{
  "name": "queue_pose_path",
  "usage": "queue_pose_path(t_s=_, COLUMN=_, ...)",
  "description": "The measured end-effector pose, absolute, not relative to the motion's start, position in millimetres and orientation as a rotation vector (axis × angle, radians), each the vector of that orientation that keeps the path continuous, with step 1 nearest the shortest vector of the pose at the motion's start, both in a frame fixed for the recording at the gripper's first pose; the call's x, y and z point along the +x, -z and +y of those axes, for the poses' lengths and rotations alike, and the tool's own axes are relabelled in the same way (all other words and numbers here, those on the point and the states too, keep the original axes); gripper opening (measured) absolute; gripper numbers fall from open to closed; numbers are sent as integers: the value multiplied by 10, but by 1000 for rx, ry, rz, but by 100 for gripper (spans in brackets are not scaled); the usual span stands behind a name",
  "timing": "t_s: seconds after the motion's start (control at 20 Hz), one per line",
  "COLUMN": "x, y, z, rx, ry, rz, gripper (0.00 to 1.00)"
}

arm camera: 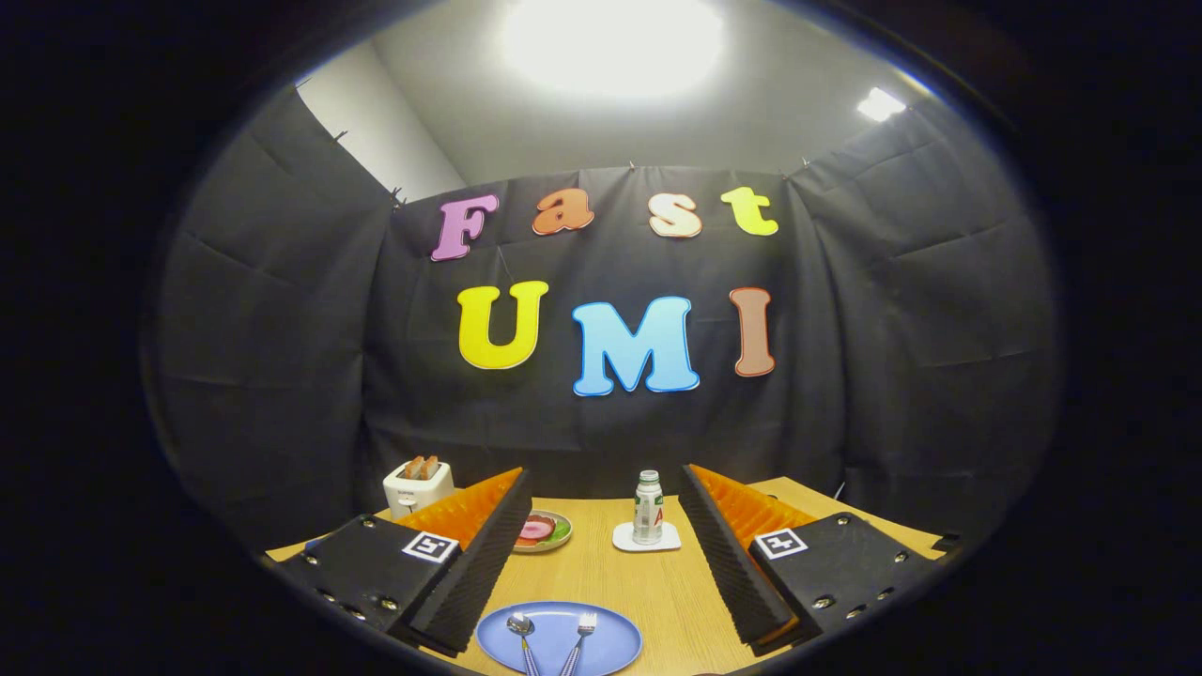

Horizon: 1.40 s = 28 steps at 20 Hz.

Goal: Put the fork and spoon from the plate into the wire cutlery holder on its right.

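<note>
Nearest the camera, at the bottom centre of the frame, a round blue plate lies on the light wooden surface, partly cut off by the lower edge. On it rest a shiny metal spoon on the left and a shiny metal fork on the right, heads pointing away from the camera, handles running toward the bottom edge and drawing together; their handle ends cannot be seen.

Both fingers of the hand-held gripper rise from the lower left and lower right of the frame, spread wide apart with nothing between them and touching nothing. The plate lies in the gap between the two fingers.

Beyond the fingers, in the lower middle of the frame, a small clear plastic bottle with a white cap stands upright on a white square coaster. Left of it, just beside the left finger, sits a small pale plate holding red and green food, partly hidden by that finger. Farther left, near the back of the surface, a white toaster stands with two browned slices sticking out of its top.

A bright ceiling light glows at the top centre.
</note>
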<state>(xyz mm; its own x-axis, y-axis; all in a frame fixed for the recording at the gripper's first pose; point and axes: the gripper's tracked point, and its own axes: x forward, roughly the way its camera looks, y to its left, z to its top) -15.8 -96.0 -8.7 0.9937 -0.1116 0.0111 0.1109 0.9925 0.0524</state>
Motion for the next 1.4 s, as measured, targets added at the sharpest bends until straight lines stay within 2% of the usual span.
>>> queue_pose_path(t_s=0.6, x=78, y=549, z=-843, rx=-11, ry=198, rz=149, gripper=99)
queue_pose_path(t_s=1.4, x=-232, y=2475, z=-604, rx=-25, ry=85, rz=836, gripper=99)
